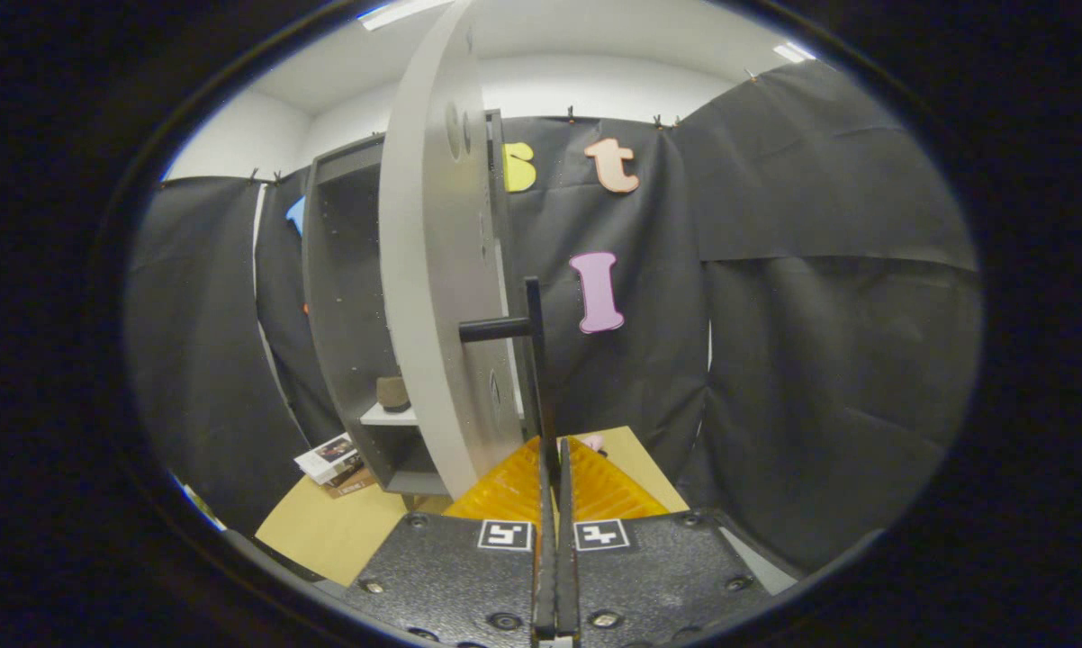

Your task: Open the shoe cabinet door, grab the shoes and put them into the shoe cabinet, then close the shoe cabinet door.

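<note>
We are in a staged recording booth rather than a lived-in home. Black cloth (820, 315) hangs on every side, clipped along its top edge, and above it we see plain white walls (595, 85) and strip ceiling lights (401, 11). A grey shoe cabinet (343, 315) stands against the cloth with its door (428, 297) swung open, a brown shoe (393, 393) on its shelf. The cabinet stands on a light wooden bench (334, 531), where a small stack of booklets (334, 461) lies beside it.
</note>
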